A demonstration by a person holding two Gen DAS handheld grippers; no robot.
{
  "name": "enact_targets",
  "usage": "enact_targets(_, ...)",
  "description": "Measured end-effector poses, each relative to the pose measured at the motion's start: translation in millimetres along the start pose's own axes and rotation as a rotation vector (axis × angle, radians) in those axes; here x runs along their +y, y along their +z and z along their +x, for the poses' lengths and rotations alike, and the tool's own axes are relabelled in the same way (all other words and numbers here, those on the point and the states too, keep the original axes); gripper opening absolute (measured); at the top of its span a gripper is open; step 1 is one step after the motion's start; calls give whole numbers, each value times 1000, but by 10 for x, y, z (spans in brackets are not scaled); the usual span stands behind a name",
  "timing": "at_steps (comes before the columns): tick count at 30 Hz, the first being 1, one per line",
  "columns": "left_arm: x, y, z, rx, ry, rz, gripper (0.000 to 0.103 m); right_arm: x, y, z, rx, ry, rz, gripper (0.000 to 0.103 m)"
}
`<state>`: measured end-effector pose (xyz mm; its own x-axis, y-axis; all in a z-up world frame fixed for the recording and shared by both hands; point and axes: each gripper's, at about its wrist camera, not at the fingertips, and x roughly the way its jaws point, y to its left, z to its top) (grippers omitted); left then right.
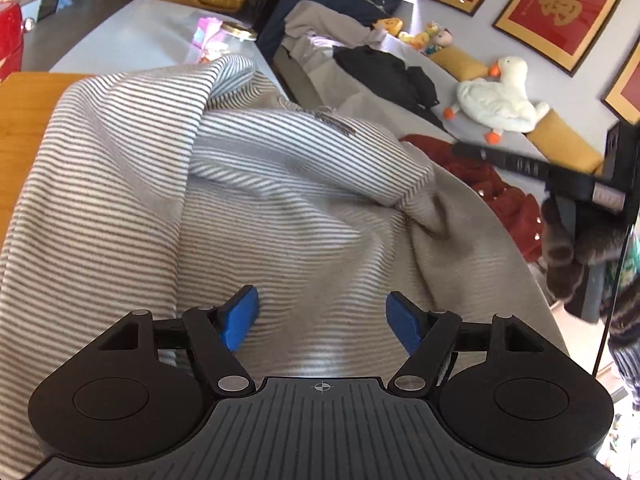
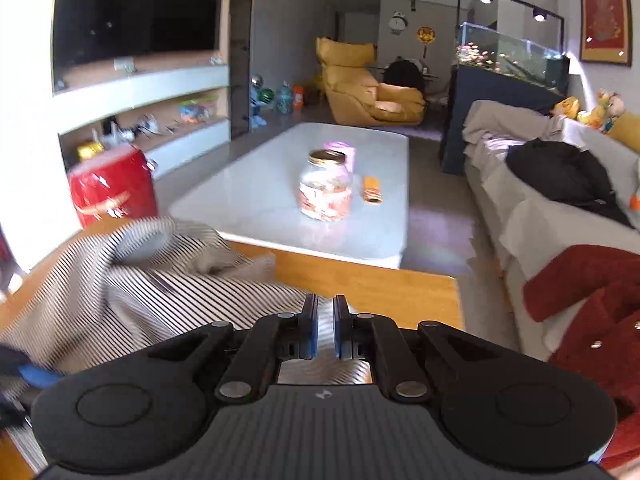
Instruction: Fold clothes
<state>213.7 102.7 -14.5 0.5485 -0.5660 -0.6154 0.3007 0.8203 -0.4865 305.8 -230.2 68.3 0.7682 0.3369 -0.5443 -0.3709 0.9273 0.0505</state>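
Striped garment (image 1: pixel 248 184), grey and white, lies in a loose heap on an orange wooden table (image 2: pixel 384 288), with one fold thrown over the middle and a rounded ridge of cloth running across it. Its near part hangs or spreads toward the left wrist camera, filling most of that view.

Just above the cloth, the left gripper (image 1: pixel 322 318) stands spread, its blue pads (image 1: pixel 240 316) well apart and nothing pinched between them; the stripes show plainly through the gap. The right gripper (image 2: pixel 325 328) has its jaws nearly pressed together with only a narrow slit left, and striped cloth shows behind that slit; whether any of it is pinched cannot be told. In the left wrist view the right gripper appears blurred at the far right edge, beside the cloth.

Beyond the wooden table stands a white coffee table (image 2: pixel 248 200) carrying a glass jar (image 2: pixel 326 186) with a gold lid. A red box (image 2: pixel 114 184) sits to the left. To the right runs a grey sofa (image 2: pixel 532 220) with a red coat (image 2: pixel 592 284), a black garment (image 2: pixel 560 172) and a white plush goose (image 1: pixel 500 98) on it
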Motion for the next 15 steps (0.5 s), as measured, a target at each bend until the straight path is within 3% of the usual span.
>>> enact_targets(2,-51,-115,-82,29,-25,-9,76,107,193,142,37,141,90,27)
enact_targets(5,-120,-241,-167,53,-44,-18,78,332,367,592,121,242,182,35)
enact_targets(6,-130,-274,-184,58,-52,-28,80,404,415,750,150,266,206,37)
enact_targets(8,-120,-298,-207,58,-64,-45,80,533,451,1121,213,251,219,53)
enact_targets(9,-110,-299,-213,55,-66,-58,80,603,463,1302,248,247,224,55)
enact_targets(10,-102,-285,-216,54,-70,-71,80,687,454,1468,293,249,228,52)
enact_targets(11,-90,-273,-219,53,-75,-86,80,772,445,1635,338,252,231,34)
enact_targets(12,-63,-268,-224,55,-84,-105,80,866,457,1755,359,253,216,25)
enact_targets(14,-10,-277,-239,57,-105,-129,80,1117,609,1704,253,251,72,11)
enact_targets(15,17,-280,-247,57,-115,-138,80,1231,692,1666,191,245,3,10)
